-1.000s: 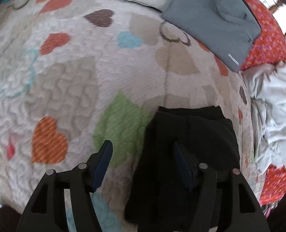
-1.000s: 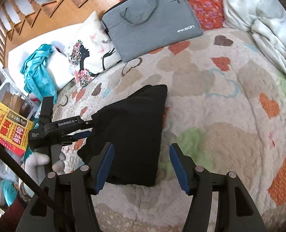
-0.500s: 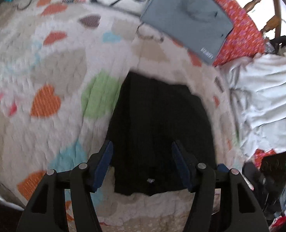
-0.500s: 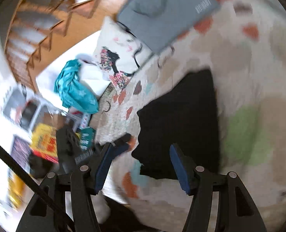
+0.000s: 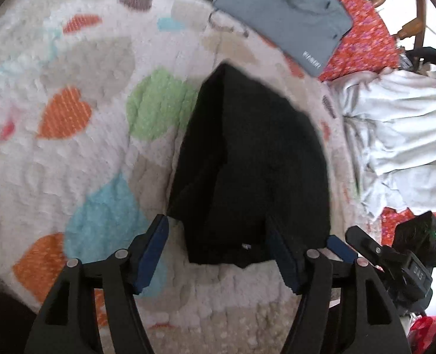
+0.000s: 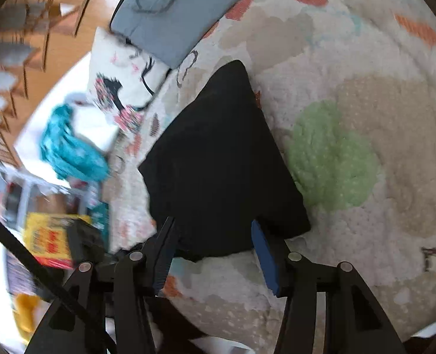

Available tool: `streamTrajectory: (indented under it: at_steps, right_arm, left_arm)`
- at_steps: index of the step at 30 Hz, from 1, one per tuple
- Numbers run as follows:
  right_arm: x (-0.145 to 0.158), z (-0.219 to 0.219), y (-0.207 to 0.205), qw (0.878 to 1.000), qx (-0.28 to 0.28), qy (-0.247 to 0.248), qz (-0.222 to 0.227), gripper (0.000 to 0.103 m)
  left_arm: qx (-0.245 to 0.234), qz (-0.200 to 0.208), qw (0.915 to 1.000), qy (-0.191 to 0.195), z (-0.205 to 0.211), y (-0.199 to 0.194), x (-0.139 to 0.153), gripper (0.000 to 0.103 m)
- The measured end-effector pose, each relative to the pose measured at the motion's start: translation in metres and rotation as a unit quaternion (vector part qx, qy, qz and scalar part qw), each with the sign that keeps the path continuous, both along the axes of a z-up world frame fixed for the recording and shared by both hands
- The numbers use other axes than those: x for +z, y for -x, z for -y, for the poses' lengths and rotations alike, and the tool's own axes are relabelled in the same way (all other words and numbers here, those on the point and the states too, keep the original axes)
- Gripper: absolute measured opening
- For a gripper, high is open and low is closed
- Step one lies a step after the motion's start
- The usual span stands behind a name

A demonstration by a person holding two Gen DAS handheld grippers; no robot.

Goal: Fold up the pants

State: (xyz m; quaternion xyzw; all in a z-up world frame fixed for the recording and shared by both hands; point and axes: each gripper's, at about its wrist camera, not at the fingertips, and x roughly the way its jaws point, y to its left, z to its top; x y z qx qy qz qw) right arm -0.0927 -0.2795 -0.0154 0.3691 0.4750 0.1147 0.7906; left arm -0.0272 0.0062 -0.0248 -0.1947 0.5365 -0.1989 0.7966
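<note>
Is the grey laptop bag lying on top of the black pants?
No, the grey laptop bag lies apart from the black pants, with heart-patterned quilt between them.

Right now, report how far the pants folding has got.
Done: the black fabric pants lie as a compact folded bundle on the heart-patterned quilt. In hand: nothing; the left gripper and right gripper are both open at the bundle's near edge, gripping no cloth. Left: probably one last fold or a tidy-up, though the blur hides loose edges.

laptop sleeve (image 6: 185,8) cropped, shelf clutter (image 6: 47,239) blurred
</note>
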Motion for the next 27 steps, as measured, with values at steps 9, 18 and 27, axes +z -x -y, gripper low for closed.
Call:
streamTrajectory:
  at_steps: [9,18,27]
  right_arm:
    - [0.043,0.004,-0.056,0.999,0.008,0.006,0.052,0.066]
    - [-0.018,0.035,-0.145,1.0,-0.016,-0.006,0.007,0.066]
    - [-0.028,0.071,-0.15,0.999,-0.041,0.027,-0.001,0.067]
  left_arm:
    - [0.021,0.057,0.9979,-0.025,0.006,-0.043,0.039,0.067]
    - [0.022,0.024,0.9961,-0.082,0.027,-0.111,-0.006,0.068]
    - [0.049,0.003,0.9977,-0.047,0.005,-0.148,-0.025,0.075]
